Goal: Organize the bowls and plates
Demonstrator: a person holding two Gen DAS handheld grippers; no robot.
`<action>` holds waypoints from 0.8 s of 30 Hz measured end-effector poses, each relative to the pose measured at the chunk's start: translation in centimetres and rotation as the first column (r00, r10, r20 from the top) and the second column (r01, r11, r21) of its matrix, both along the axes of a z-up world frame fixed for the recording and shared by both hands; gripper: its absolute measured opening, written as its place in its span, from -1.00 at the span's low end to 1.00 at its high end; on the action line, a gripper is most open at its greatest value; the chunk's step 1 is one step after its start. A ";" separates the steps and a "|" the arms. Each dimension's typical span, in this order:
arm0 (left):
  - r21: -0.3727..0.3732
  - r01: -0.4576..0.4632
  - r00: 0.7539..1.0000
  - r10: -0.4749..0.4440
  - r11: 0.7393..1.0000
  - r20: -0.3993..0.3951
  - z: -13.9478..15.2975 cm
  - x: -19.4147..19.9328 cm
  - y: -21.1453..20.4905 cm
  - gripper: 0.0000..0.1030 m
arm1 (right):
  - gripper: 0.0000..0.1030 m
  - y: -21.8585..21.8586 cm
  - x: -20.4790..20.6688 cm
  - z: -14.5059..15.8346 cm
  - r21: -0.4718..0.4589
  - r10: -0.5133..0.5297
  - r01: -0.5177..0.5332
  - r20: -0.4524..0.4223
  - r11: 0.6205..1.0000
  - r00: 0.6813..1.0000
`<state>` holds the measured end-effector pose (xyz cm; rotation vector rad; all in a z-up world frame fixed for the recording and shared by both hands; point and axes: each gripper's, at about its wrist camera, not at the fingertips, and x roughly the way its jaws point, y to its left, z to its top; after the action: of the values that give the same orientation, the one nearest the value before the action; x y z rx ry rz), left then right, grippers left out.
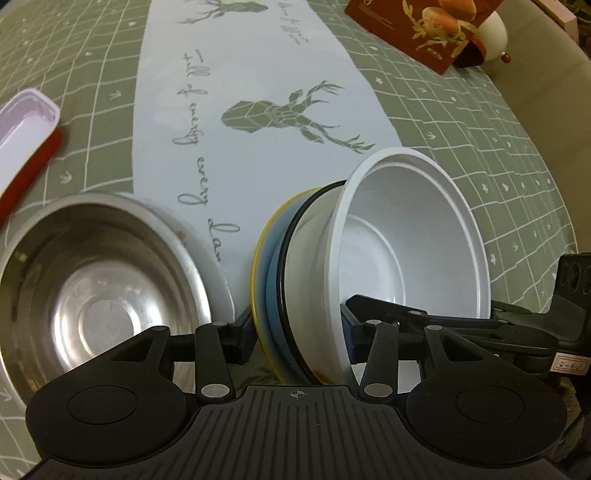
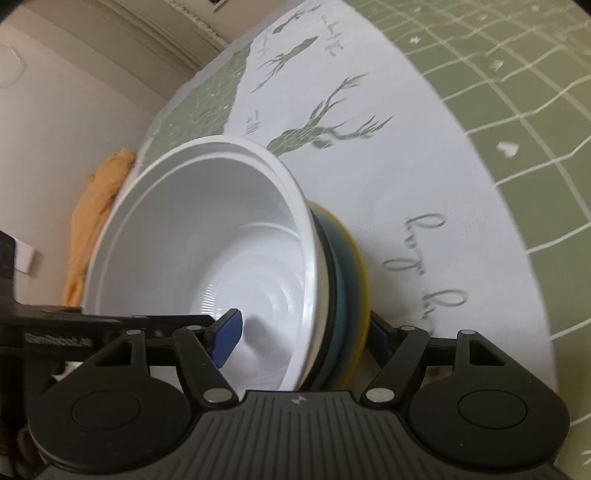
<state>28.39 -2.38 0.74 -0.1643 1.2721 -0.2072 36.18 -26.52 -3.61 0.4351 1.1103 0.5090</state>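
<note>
A nested stack stands tilted on edge: a white plastic bowl (image 1: 413, 236) inside a black-rimmed white dish (image 1: 314, 258), against a blue plate with a yellow rim (image 1: 264, 266). My left gripper (image 1: 297, 332) is shut on this stack, one pad on the yellow rim and the other inside the white bowl. My right gripper (image 2: 301, 332) straddles the same stack (image 2: 207, 229). Its blue pad (image 2: 227, 338) hangs inside the bowl a little off the wall, and the other finger is behind the yellow plate (image 2: 360, 266). The stack's lower edge is hidden.
A steel bowl (image 1: 92, 295) sits on a pale plate (image 1: 223, 284) left of the stack. A red and white tray (image 1: 26, 140) lies far left, a red printed box (image 1: 417, 29) at the back right. An orange cloth (image 2: 99, 206) hangs past the table edge.
</note>
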 end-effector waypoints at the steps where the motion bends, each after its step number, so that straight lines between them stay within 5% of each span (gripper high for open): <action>1: 0.009 0.005 1.000 -0.005 1.000 0.004 0.0 0.1 -0.2 -0.07 | 0.40 -0.2 -0.1 0.1 -0.007 0.002 -0.002 0.002 1.000 1.000; 10: 0.023 0.020 1.000 -0.020 1.000 -0.011 -0.5 0.5 0.1 -0.06 | 0.23 0.0 0.3 -0.2 0.037 0.028 -0.026 -0.064 0.999 0.998; 24: 0.003 0.039 0.999 -0.039 0.999 -0.028 0.6 0.9 1.0 -0.08 | 0.22 0.9 0.2 1.1 0.009 0.003 -0.002 -0.141 1.000 0.990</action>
<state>29.29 -1.40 1.38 -0.1397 1.3040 -0.2365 36.34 -25.61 -2.52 0.4836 1.2450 0.4910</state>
